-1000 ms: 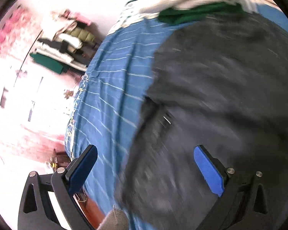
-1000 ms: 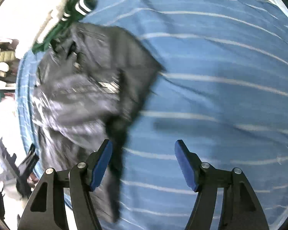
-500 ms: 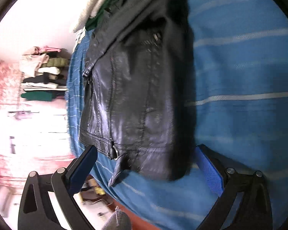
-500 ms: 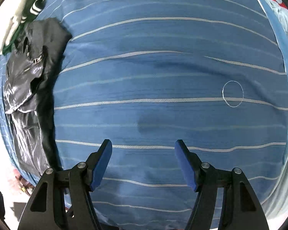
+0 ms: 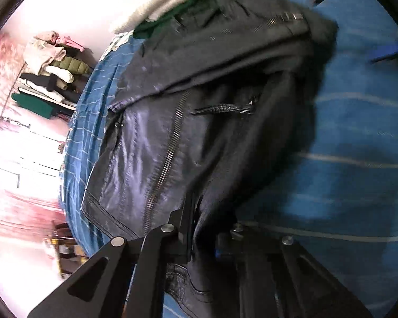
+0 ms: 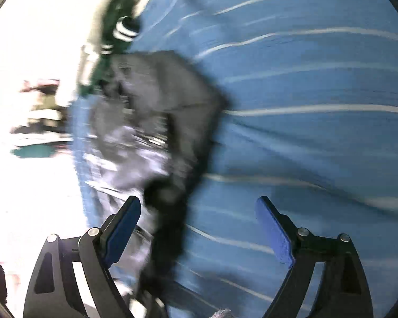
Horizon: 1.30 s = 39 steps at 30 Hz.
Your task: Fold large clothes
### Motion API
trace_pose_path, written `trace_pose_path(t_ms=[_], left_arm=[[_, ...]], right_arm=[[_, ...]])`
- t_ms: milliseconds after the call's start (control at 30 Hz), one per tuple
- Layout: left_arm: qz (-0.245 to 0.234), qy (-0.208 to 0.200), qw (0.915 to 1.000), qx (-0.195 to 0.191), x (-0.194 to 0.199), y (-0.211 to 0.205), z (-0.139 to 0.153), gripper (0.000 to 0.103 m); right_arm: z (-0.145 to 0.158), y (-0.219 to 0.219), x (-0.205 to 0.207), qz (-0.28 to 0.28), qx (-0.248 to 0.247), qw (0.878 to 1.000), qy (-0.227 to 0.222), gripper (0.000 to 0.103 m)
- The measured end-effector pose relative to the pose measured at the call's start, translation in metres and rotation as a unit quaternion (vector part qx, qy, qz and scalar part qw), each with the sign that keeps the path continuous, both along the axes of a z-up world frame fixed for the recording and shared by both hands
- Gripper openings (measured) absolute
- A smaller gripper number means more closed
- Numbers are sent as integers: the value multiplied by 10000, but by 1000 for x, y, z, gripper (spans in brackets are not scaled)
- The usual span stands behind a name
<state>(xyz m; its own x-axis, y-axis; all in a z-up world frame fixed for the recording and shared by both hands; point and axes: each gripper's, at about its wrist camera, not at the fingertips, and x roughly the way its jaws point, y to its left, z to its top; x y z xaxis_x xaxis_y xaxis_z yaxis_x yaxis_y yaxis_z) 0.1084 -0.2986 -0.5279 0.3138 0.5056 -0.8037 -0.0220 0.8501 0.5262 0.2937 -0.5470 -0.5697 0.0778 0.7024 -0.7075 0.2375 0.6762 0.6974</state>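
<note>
A black leather jacket [image 5: 199, 111] with metal zippers lies on a blue striped bedsheet [image 5: 358, 132]. My left gripper [image 5: 201, 228] is shut on the jacket's lower edge, and the fabric bunches up between the jaws and hides the pads. In the right wrist view the jacket [image 6: 156, 122] is blurred, at the left of the bedsheet [image 6: 305, 92]. My right gripper [image 6: 199, 228] is open and empty, just above the jacket's dark lower edge and the sheet.
A green garment with white stripes [image 6: 119, 34] and a pale one [image 5: 167, 2] lie at the bed's far end. A rack of folded clothes [image 5: 50, 74] stands beyond the bed's left edge [image 5: 69, 159].
My left gripper has closed on the jacket's lower edge; it was open half a second ago. My right gripper has swung back to the left, over the jacket, and stays open.
</note>
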Motion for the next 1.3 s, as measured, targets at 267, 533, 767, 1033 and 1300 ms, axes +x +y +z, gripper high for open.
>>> trace_pose_path(t_ms=[267,533,767,1033,1300], left_arm=[[-186,-20,9968,-779,6,25,35,8],[176,-99,9763,-2156,18,115,92,9],[903,-60,9438,-3179,38,235,97,15],[2447,290,8572,-4523,43,359,-27,31],[2472,149,8535,-4586,3,364,-2,92]], right_arm=[[-17,34,25,-1033,557,9913,600,31],[136,133,56,-457,-251,9983,-259,23],[167,324,106,743,-1321,9871,-512,23],[63,484,134,1856,-2742,9435,-134,32],[98,453,134,2277,-1132,9667,-301,78]])
